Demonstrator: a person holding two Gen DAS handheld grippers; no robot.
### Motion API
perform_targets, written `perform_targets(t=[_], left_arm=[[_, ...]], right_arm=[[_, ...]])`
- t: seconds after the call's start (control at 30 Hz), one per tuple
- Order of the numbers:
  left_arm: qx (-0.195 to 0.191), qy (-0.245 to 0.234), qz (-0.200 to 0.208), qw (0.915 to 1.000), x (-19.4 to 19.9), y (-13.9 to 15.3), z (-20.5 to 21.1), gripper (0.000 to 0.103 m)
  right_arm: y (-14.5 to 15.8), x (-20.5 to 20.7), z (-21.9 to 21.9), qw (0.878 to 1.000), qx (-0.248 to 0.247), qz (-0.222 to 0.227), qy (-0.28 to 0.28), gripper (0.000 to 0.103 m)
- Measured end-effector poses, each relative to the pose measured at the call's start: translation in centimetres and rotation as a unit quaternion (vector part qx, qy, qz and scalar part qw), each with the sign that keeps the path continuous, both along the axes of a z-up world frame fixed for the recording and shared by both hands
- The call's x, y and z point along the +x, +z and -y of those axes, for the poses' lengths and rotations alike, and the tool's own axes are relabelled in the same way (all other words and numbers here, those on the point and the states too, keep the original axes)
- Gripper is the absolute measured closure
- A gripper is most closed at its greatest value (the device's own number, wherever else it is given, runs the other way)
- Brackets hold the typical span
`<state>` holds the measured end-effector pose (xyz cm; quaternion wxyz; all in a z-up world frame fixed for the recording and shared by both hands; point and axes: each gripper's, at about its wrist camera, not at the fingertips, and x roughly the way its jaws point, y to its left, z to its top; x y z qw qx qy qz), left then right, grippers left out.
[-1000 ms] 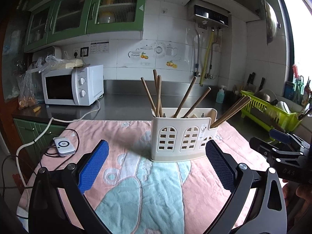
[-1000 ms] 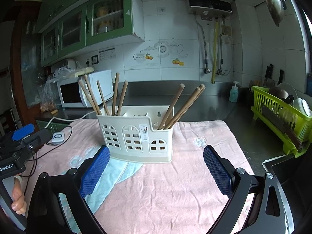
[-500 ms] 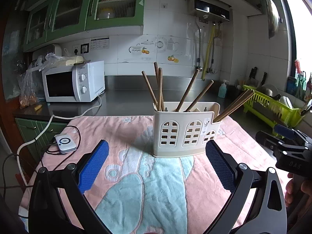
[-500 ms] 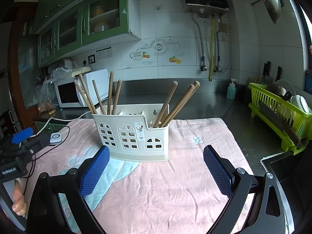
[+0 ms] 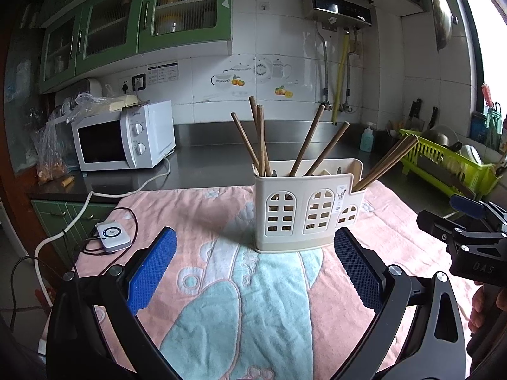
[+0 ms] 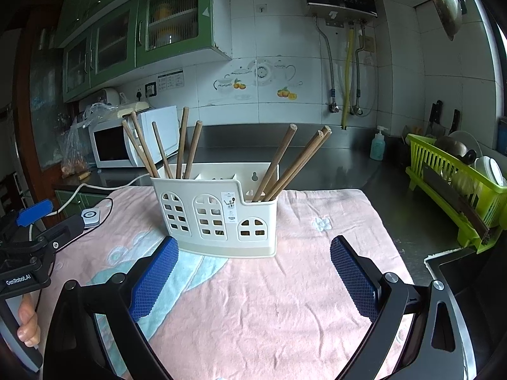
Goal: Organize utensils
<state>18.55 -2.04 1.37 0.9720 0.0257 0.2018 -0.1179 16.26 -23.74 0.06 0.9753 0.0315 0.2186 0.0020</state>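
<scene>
Both hand-held grippers, left (image 5: 253,267) and right (image 6: 252,274), hover released; chopsticks (image 6: 286,164) stand sorted in the holder (image 6: 218,213).

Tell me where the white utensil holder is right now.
The white utensil holder stands centre in both wrist views on the pink towel, just beyond both open grippers, with the microwave behind to its left.

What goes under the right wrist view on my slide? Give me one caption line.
Open right gripper faces a cream utensil holder of wooden chopsticks on a pink towel.
</scene>
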Motion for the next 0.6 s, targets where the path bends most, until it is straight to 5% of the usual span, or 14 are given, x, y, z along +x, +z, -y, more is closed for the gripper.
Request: perform_targets(t=[0.6], left_arm=[[-0.001,0.004,0.001,1.0000,-0.02,0.00,-0.20,0.005]], right_arm=[[-0.17,0.12,0.21,1.000,-0.001,-0.003,-0.003,0.010]])
